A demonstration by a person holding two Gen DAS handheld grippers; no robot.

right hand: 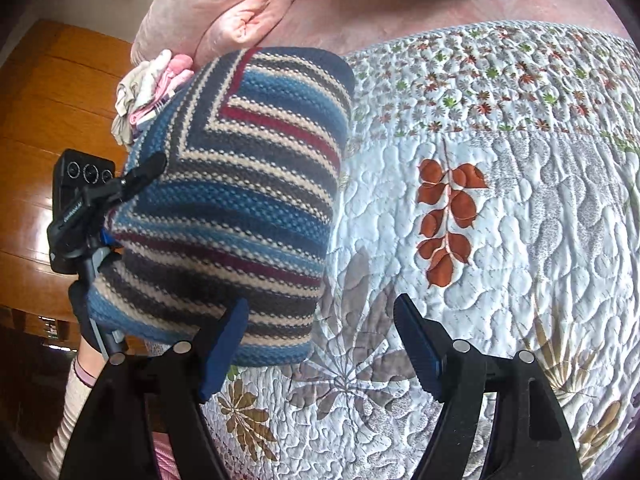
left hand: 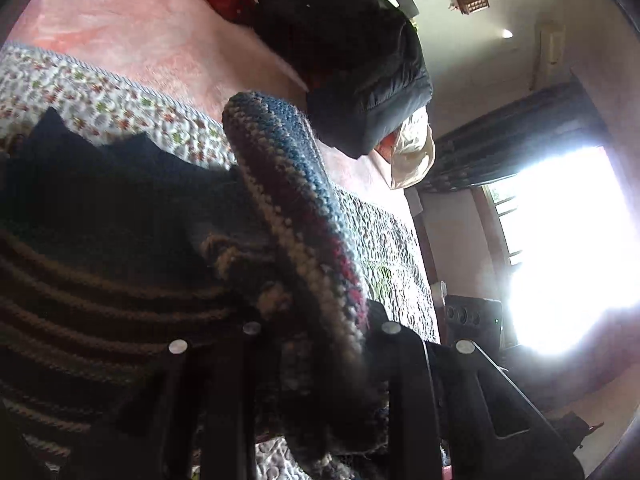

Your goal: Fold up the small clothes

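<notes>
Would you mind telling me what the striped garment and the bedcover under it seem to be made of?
Striped garment: chunky knitted yarn, likely wool or acrylic; visible stitches, fuzzy matte surface.
Bedcover: quilted printed fabric, probably cotton; puffy stitched swirls, matte leaf prints.

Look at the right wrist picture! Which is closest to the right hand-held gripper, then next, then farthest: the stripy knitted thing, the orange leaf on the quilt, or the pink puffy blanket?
From the right hand-held gripper:
1. Stripy knitted garment, touching its left finger.
2. Orange leaf print, ahead, slightly right.
3. Pink puffy blanket, far at the top left.
</notes>
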